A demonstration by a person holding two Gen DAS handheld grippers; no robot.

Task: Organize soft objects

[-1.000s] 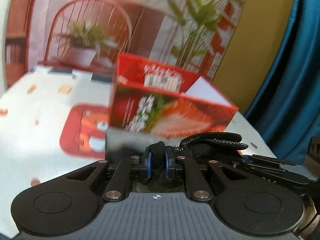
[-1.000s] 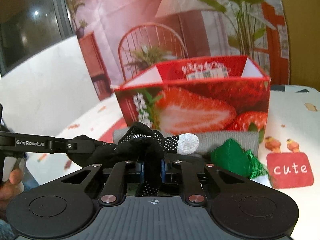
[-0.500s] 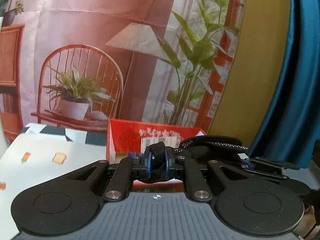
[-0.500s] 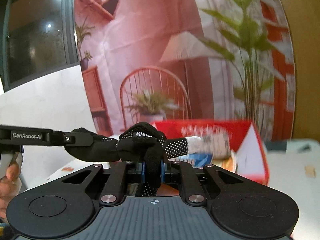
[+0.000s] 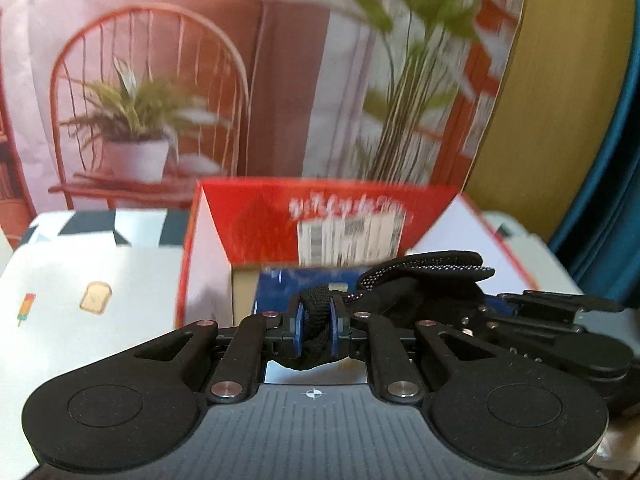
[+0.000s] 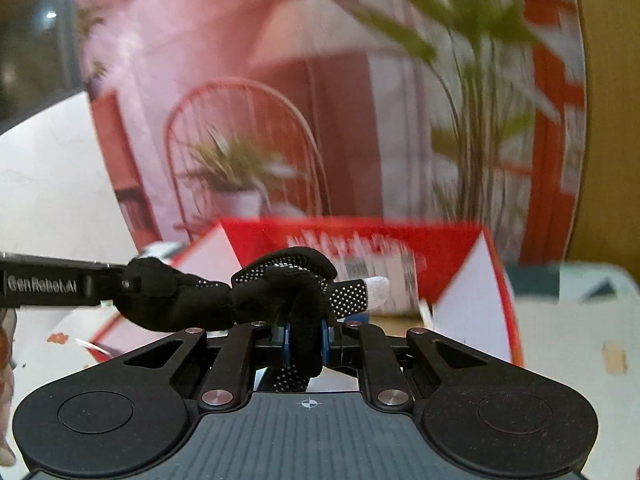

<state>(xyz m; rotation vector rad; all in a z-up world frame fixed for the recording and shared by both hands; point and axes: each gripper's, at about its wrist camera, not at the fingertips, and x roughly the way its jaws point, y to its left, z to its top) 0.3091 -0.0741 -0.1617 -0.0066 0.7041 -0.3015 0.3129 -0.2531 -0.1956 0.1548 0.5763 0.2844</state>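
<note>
Both grippers hold one black dotted glove between them, above the open red strawberry box (image 5: pixel 248 232). My left gripper (image 5: pixel 315 322) is shut on the glove's black knit cuff (image 5: pixel 316 300). The glove's body (image 5: pixel 424 276) stretches right toward the other gripper (image 5: pixel 560 312). In the right wrist view my right gripper (image 6: pixel 306 336) is shut on the glove (image 6: pixel 288 284), whose white fingertip (image 6: pixel 378 290) points right. The left gripper's arm (image 6: pixel 52 284) holds the glove's other end. The box (image 6: pixel 460 248) lies just ahead and below.
Inside the box lies a blue item (image 5: pixel 280 284). The box stands on a white tablecloth (image 5: pixel 80 264) with small printed pictures. A printed backdrop (image 5: pixel 160 80) of a chair and plants hangs behind, with a blue curtain (image 5: pixel 608 184) at right.
Both grippers lifted the glove off the table and carried it forward over the box. The view has tipped down again, and the inside of the box now shows.
</note>
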